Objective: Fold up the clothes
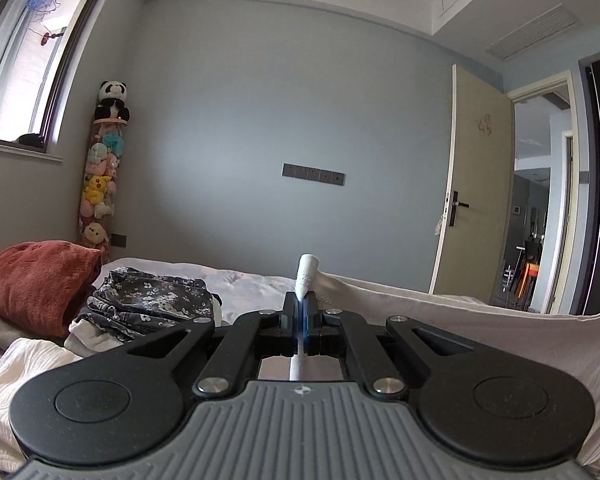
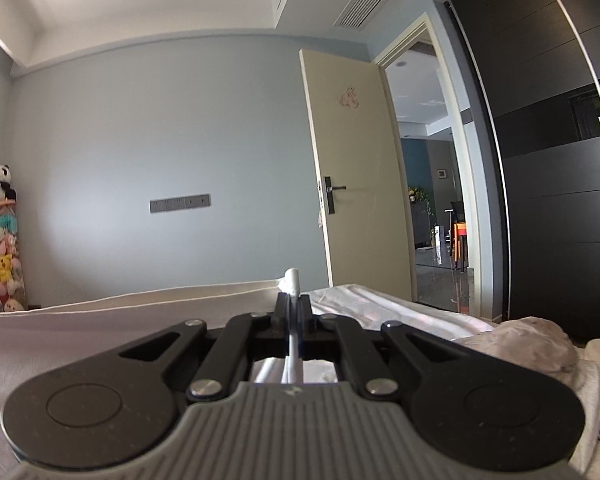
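Two tools: both pointing roughly level across the bed toward the grey wall, each clamped on a corner of the same pale cloth.
Left tool (image 1: 301, 304): jaws pressed together on a bunched white corner that pokes up past the tips; a thin strip of the same fabric runs back between the black linkage arms toward the grey ribbed body.
Right tool (image 2: 293, 303): jaws nearly together, pinching a rolled white corner that stands just above the tips; more white fabric trails back under the linkage.
Pose: both held low over the bed, bodies close to flat; no hand or sleeve in either view.
White garment (image 1: 440, 312): stretched taut between the two tools; in the left wrist view its edge runs off to the right from the pinched corner, in the right wrist view off to the left, with the sheet of cloth hanging below that edge.
Bed (image 1: 244, 284): pale pinkish cover, beneath and beyond the held cloth.
Floral dark garment (image 1: 152, 300): crumpled on the bed, left of the left tool.
Rust-red fleece (image 1: 36, 284): bundled just left of the floral piece.
Cream textured cloth (image 1: 16, 376): at the near left edge.
Pale crumpled clothes (image 2: 536, 340): heaped right of the right tool.
Plush-toy column (image 1: 100, 176): upright in the far corner, panda on top.
Door (image 2: 356, 168): standing open.
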